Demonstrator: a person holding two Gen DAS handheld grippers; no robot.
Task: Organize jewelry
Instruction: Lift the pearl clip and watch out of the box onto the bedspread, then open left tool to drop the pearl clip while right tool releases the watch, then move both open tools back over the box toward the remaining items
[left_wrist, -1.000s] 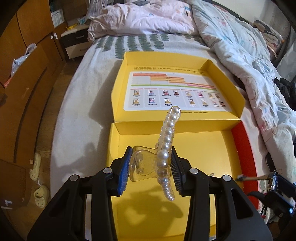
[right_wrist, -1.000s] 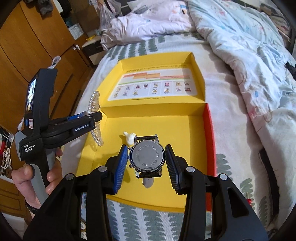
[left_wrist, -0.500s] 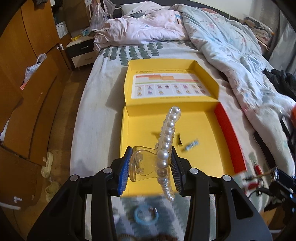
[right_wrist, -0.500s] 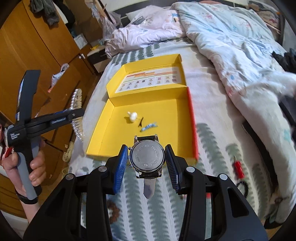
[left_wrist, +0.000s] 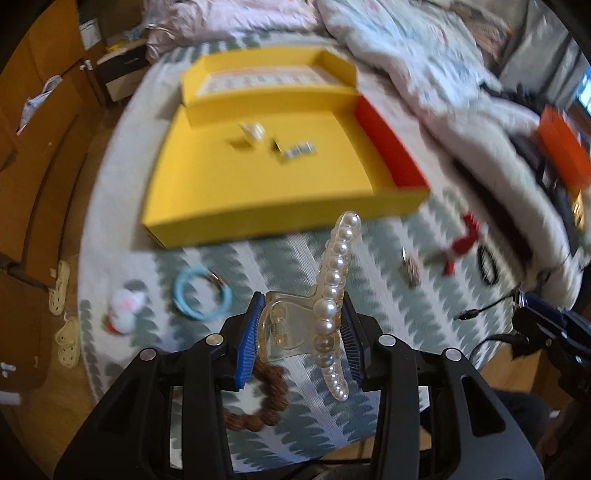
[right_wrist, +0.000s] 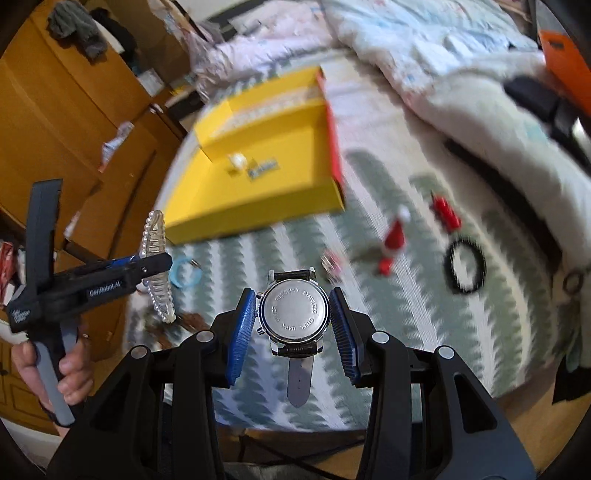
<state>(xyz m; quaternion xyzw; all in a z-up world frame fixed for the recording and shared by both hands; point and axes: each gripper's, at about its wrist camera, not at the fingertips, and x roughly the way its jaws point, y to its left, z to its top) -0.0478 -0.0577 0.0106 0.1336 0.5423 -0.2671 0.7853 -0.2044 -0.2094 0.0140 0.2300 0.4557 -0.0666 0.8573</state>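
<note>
Left gripper (left_wrist: 301, 338) clamps pearl hair claw (left_wrist: 325, 314), right gripper (right_wrist: 293, 332) clamps watch (right_wrist: 293, 314); both short of yellow box (left_wrist: 273, 218). Risk: watch held only by its round case could slip.

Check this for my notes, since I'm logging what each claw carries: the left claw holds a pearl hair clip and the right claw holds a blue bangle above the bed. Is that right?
One thing is wrong: the right claw holds a wristwatch, case back facing the camera, as the right wrist view shows. The blue bangle lies on the bed. The left claw does hold the pearl hair clip.
</note>
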